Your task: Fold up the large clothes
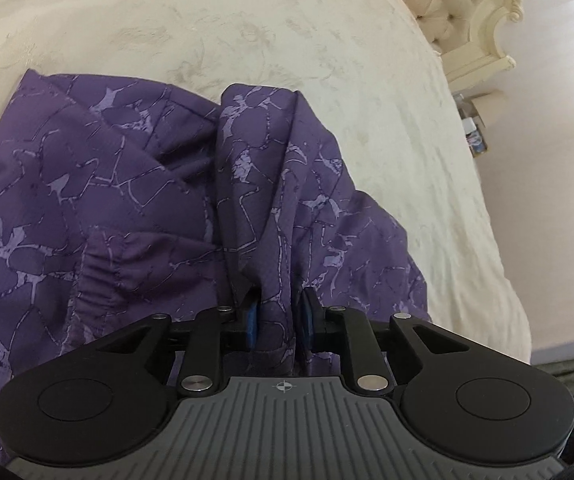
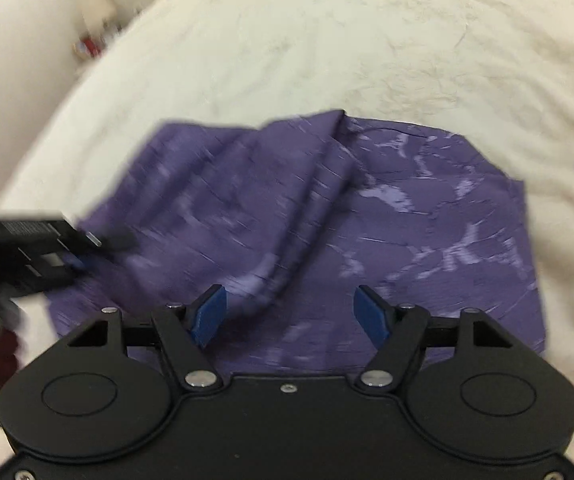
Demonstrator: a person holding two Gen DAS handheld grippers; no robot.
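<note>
One purple garment point(image 1: 127, 184) lies bunched, ridge seemingly running away from the left gripper point(image 1: 279, 316).

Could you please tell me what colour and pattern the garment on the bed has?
Dark purple garment with a lighter lilac cracked, marble-like print; sharpest in the left wrist view.

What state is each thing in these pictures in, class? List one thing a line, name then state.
purple garment: rumpled, partly folded, lying on the bed.
left gripper: shut on a bunched fold of the garment.
right gripper: open, empty, above the garment.
cream bedspread: spread over the bed, lightly creased.
</note>
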